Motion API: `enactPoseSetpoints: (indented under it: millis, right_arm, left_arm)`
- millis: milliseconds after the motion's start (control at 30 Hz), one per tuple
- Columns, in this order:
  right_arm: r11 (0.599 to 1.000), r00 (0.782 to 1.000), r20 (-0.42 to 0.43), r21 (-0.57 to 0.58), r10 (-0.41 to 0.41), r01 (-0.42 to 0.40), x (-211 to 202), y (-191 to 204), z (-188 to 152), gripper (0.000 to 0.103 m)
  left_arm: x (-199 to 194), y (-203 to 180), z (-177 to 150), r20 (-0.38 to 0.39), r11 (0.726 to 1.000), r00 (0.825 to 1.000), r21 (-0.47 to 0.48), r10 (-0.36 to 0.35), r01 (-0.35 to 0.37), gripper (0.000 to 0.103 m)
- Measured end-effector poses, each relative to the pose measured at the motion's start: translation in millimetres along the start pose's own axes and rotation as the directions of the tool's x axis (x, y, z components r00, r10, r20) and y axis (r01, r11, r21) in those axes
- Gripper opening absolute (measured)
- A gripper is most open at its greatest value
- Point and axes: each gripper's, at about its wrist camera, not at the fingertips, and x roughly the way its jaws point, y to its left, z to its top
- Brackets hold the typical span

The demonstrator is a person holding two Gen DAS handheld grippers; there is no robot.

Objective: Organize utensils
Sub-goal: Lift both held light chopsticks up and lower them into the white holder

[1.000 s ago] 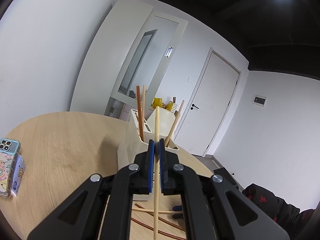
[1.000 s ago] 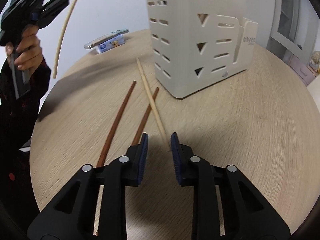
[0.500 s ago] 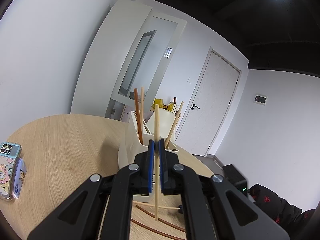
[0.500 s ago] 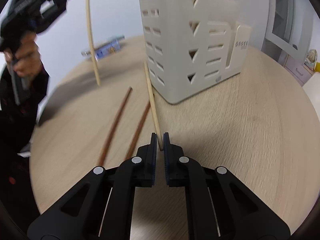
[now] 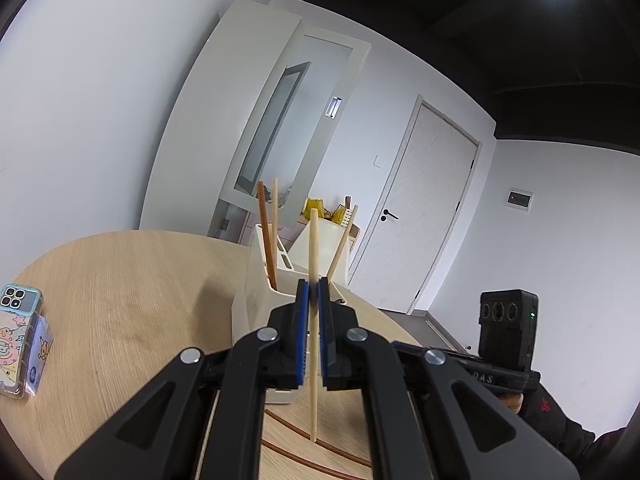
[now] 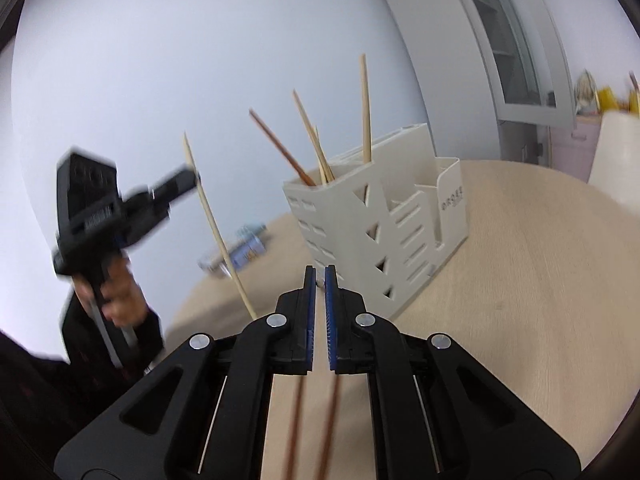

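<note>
My left gripper [image 5: 314,288] is shut on a pale bamboo chopstick [image 5: 314,240], which stands upright just in front of the cream utensil holder [image 5: 256,280]. In the right wrist view the left gripper [image 6: 194,178] hangs left of the holder [image 6: 376,232] with its chopstick [image 6: 214,236] slanting down. My right gripper [image 6: 319,274] is shut, raised above the table. Only a small pale tip of a light chopstick shows between its pads. Several chopsticks stand in the holder, one brown [image 6: 280,148] and the rest pale [image 6: 365,108]. Two brown chopsticks [image 6: 330,420] lie on the table beneath it.
The round wooden table [image 5: 140,280] carries a phone in a cartoon case [image 5: 20,340] near its left edge. A person's hand [image 6: 116,292] grips the left handle. The black camera block of the right handle [image 5: 508,332] shows at the right. Behind are a white wall and doors.
The right gripper shut on the pale chopstick lying beside the holder, then rose and tilted up with it; that chopstick is gone from the table. The left gripper stayed almost still.
</note>
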Motion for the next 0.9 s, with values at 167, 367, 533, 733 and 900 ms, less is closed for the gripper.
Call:
enactPoseSetpoints:
  millis: [167, 367, 533, 733, 900]
  right_arm:
    - [0.991, 0.996, 0.087, 0.122, 0.037, -0.047, 8, -10, 7, 0.004]
    - [0.993, 0.984, 0.177, 0.116, -0.005, -0.016, 6, -3, 26, 0.004]
    - [0.997, 0.98, 0.194, 0.079, -0.038, 0.023, 5, 10, 49, 0.004]
    - [0.999, 0.97, 0.243, 0.008, -0.032, 0.031, -12, 34, 80, 0.004]
    - [0.996, 0.952, 0.305, -0.066, -0.038, 0.061, -35, 58, 117, 0.004]
  left_arm:
    - [-2, -6, 2, 0.004, 1.0, 1.0, 0.014, 0.022, -0.022, 0.004]
    - [3, -11, 12, -0.003, 0.999, 0.999, 0.039, 0.034, -0.033, 0.004]
    - [5, -22, 27, 0.007, 0.996, 0.999, 0.076, 0.036, -0.037, 0.004]
    - [2, -33, 56, 0.057, 0.994, 0.998, 0.109, -0.007, 0.001, 0.004]
    - [5, -43, 84, 0.12, 0.988, 0.993, 0.153, 0.014, -0.032, 0.004]
